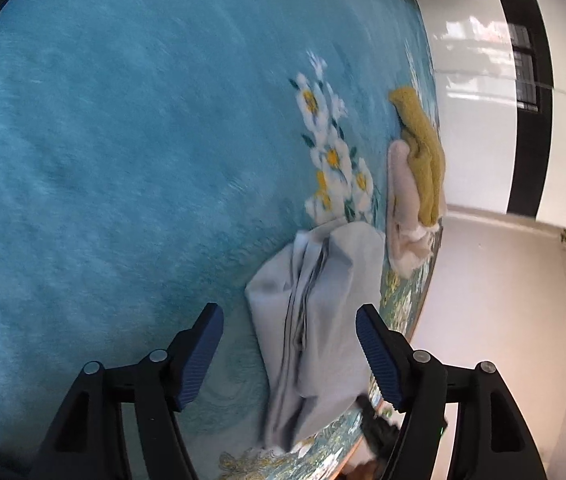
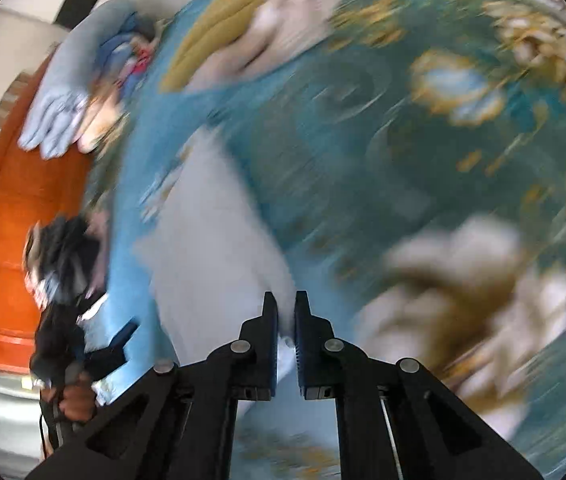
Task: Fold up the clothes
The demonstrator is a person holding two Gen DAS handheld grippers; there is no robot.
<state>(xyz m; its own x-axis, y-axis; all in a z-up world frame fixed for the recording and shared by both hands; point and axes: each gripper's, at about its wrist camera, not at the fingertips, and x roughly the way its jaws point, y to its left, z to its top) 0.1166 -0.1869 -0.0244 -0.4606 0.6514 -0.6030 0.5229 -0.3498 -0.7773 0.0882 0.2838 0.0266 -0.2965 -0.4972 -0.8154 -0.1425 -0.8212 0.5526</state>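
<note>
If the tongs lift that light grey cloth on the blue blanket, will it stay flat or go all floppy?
Probably floppy: the grey cloth already lies in soft folds and wrinkles, so it would likely droop from wherever it is pinched. It looks thin, so probably light. It may drag a little on the fuzzy blue blanket rather than slide freely.

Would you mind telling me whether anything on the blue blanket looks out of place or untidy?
The pale grey garment lies bunched in uneven pleats near the blanket's edge, not flat. Beside it, the mustard piece sits askew over the beige one. No damage shows.
</note>
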